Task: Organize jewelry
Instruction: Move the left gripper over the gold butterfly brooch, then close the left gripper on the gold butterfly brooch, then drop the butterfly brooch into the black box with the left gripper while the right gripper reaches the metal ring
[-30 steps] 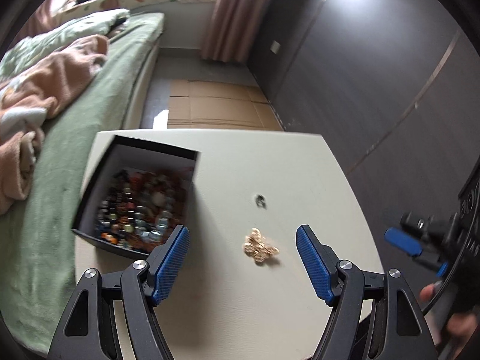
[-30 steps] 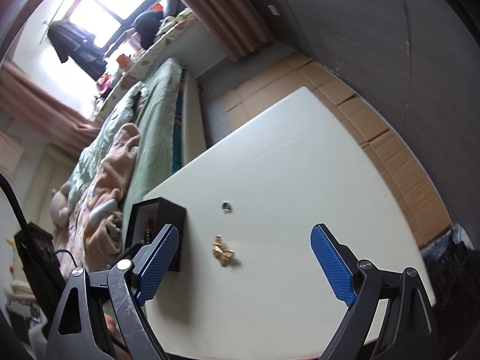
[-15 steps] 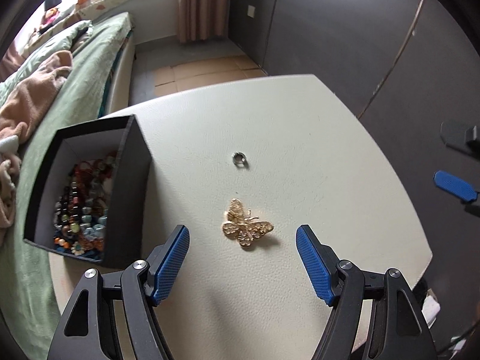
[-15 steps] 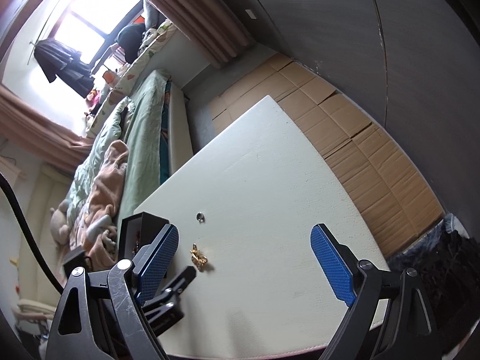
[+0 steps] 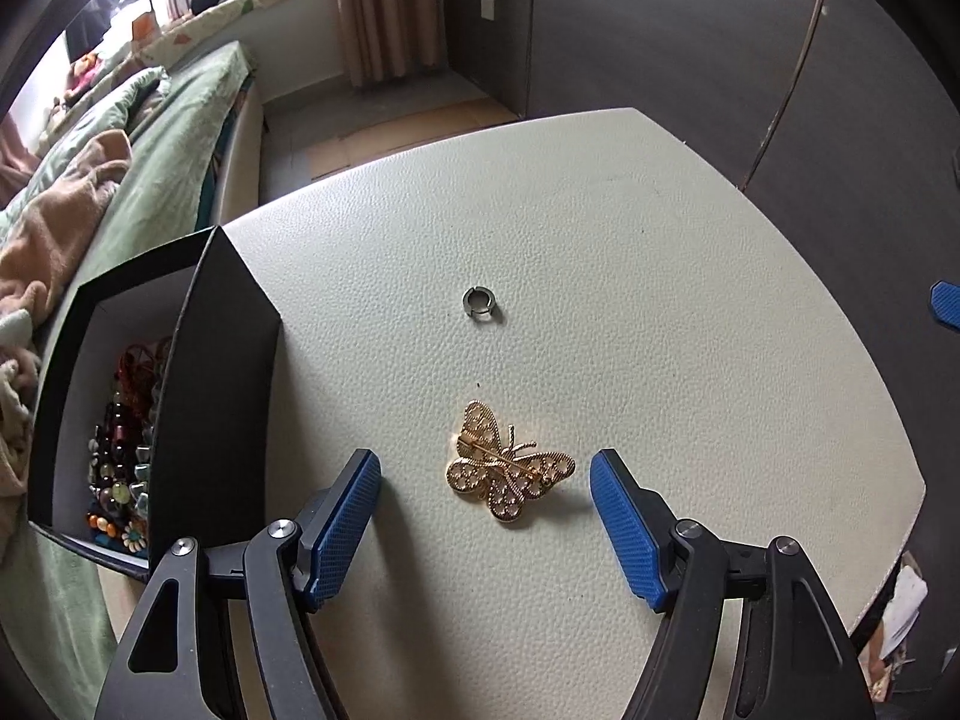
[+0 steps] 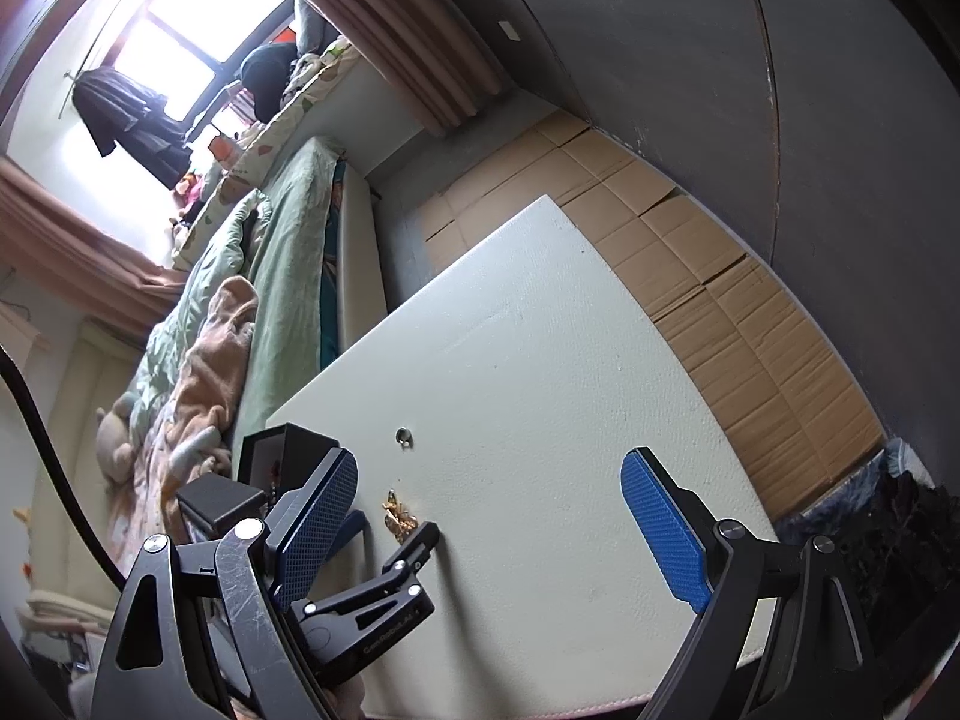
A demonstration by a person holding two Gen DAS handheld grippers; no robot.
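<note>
Here the left gripper [image 5: 486,483] is straddling the gold butterfly brooch [image 5: 509,471], which is lying pin-side up on the worktop [image 5: 600,252]; its fingers [image 5: 345,519] are standing wide on either side of the brooch, touching nothing, and are closing in slowly. To do this well, I judge the fingers should be lowering until their tips are grazing the worktop, since the brooch is flat and thin, and closing across the wings rather than on the pin bar, so that it is not flipping or skidding away. Squeezing gently is likely mattering, as the filigree looks delicate. The black jewellery box [image 5: 216,372], already holding beaded pieces, is standing at about nine o'clock from the brooch, near it, and is probably where the brooch is going. A small grey split ring [image 5: 478,303] is lying at twelve o'clock from the brooch, apart from it and waiting its turn. The right gripper [image 6: 489,516] is hanging above the worktop with its fingers spread wide and holding nothing. The worktop is pale and pebble-grained, like leatherette. At ten o'clock a bed [image 5: 162,138] with green bedding is running toward a bright window [image 6: 180,42], flattened cardboard [image 6: 720,276] is covering the floor, and dark wardrobe panels [image 5: 690,30] are filling the far side
</note>
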